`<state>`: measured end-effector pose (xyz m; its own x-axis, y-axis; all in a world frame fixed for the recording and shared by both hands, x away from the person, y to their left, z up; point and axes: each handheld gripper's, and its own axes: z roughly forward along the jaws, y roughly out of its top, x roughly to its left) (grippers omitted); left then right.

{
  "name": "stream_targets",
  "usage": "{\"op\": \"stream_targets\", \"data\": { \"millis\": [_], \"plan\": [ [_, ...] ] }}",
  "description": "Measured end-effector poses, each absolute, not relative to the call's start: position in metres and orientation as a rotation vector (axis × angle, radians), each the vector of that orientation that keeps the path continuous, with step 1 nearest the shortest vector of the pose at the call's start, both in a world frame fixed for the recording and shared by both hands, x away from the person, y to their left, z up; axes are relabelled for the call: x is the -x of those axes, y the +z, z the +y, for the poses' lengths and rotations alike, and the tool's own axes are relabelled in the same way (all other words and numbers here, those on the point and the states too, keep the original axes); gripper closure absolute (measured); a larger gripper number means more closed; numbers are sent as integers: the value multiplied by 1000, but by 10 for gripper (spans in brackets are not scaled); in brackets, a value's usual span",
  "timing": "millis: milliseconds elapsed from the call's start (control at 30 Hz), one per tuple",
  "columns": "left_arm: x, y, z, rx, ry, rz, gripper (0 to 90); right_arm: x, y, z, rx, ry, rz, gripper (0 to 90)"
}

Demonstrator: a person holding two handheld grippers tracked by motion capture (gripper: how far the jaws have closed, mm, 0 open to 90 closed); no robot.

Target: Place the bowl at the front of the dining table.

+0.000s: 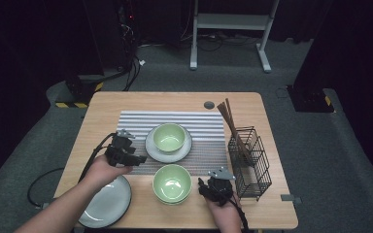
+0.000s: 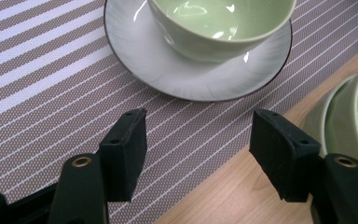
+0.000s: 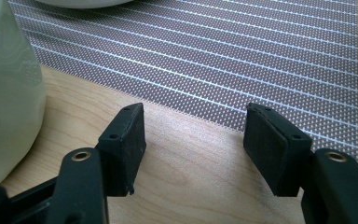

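From the high view: left gripper (image 1: 138,159) beside the plate (image 1: 151,148) under the far green bowl (image 1: 169,137), right gripper (image 1: 205,185) next to the near green bowl (image 1: 172,183), wire rack (image 1: 250,162) with chopsticks (image 1: 230,121) at the bench's right. Up close in the left gripper view, jaws apart and empty over the striped mat (image 2: 51,93), just short of the plate's rim. Same in the right gripper view: jaws apart, gripping nothing, over bare bench (image 3: 186,158).

Wooden table (image 1: 267,204), striped placemat (image 1: 204,131), grey plate (image 1: 108,204), wire rack (image 1: 251,162)

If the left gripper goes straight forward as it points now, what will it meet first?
Probably the plate rim under the far bowl. The left gripper hangs open over the striped mat, nothing between.
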<state>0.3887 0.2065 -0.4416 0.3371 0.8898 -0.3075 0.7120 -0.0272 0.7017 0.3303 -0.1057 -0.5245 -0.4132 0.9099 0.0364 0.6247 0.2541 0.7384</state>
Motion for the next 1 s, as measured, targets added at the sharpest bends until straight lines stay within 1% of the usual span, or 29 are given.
{"op": "stream_targets", "data": {
  "millis": [100, 333, 600, 767, 867, 933, 1000],
  "plan": [
    [-382, -447, 209, -1802, 297, 1401, 366, -330, -524, -106, -1394, 969, 2134, 385],
    [-372, -453, 215, -1786, 271, 1387, 368, -330, -525, -106, -1399, 972, 2131, 389],
    [-367, -459, 223, -1784, 284, 1371, 360, -330, -525, -104, -1391, 958, 2133, 387],
    [-361, -461, 230, -1753, 290, 1360, 357, -330, -525, -104, -1387, 955, 2134, 390],
    [-357, -464, 236, -1745, 298, 1336, 326, -330, -525, -104, -1391, 959, 2133, 387],
    [-354, -468, 243, -1709, 292, 1337, 328, -330, -525, -104, -1385, 955, 2134, 389],
    [-351, -469, 247, -1711, 295, 1324, 328, -330, -525, -104, -1385, 954, 2134, 391]
  ]
}}
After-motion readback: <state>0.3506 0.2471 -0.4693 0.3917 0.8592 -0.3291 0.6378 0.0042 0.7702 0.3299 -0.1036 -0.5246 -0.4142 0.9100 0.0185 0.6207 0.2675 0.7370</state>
